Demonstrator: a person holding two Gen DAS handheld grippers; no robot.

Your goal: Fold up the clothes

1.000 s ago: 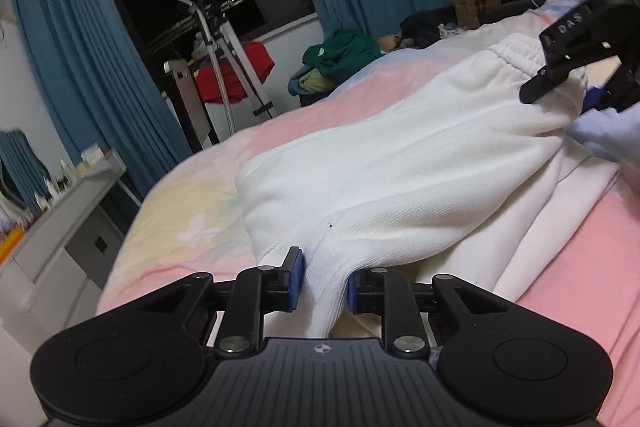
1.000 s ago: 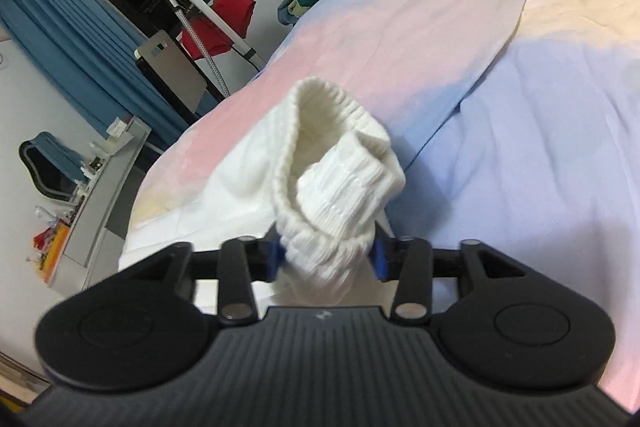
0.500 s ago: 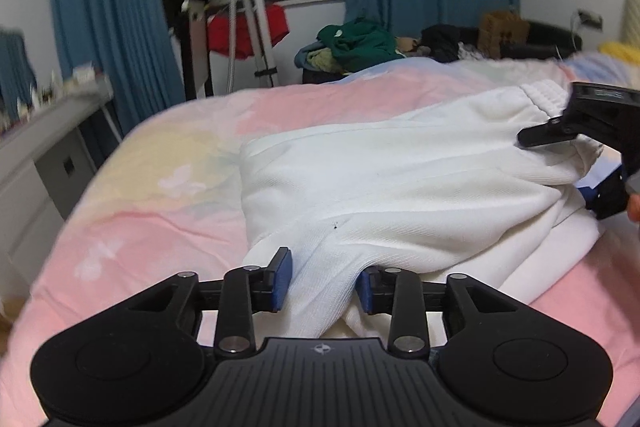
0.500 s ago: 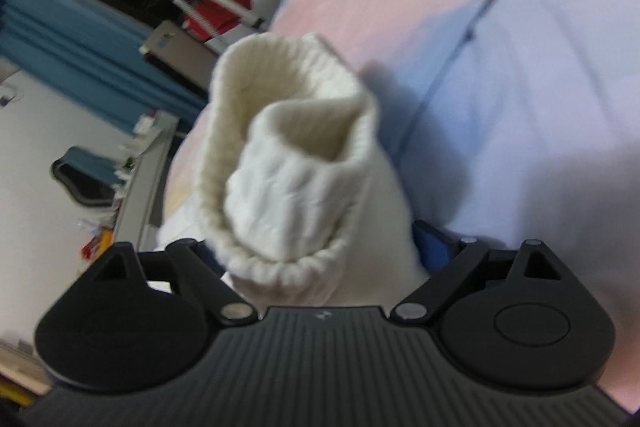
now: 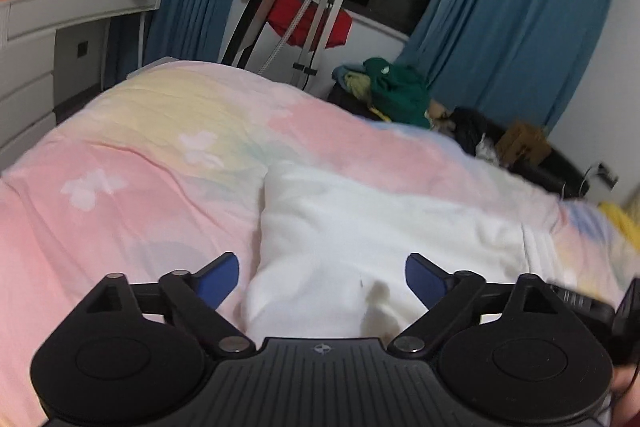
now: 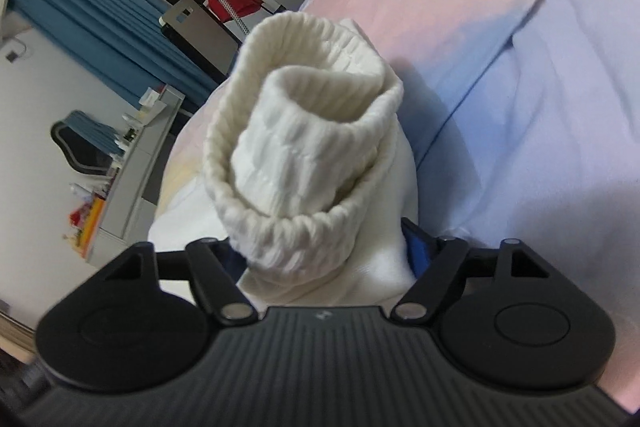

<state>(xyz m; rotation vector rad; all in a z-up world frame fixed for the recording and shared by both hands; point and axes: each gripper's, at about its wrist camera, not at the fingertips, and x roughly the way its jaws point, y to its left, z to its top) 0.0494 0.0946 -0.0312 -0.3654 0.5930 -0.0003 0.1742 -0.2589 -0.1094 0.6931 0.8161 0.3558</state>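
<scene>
A white garment [image 5: 380, 227] lies folded over on the pastel bed cover [image 5: 140, 167]. My left gripper [image 5: 322, 275] hovers at its near edge. Its jaws are opening wide, and the cloth lies between the blue pads [image 5: 224, 275] without touching them. In the right wrist view, the garment's ribbed cuff [image 6: 304, 147] stands bunched up between the fingers of my right gripper [image 6: 324, 255]. Those jaws are closing, and cloth fills the gap up to the right blue pad [image 6: 416, 251]. The cuff hides the left pad.
A white dresser [image 5: 40, 39] stands left of the bed. Behind the bed are a drying rack with a red cloth [image 5: 308, 23], a pile of green clothes [image 5: 396, 91] and a cardboard box [image 5: 524, 147]. Blue curtains hang at the window.
My left gripper let go of the garment's edge, spread its jaws wide, rolled and drew back. My right gripper's jaws opened wide, then narrowed around the cuff.
</scene>
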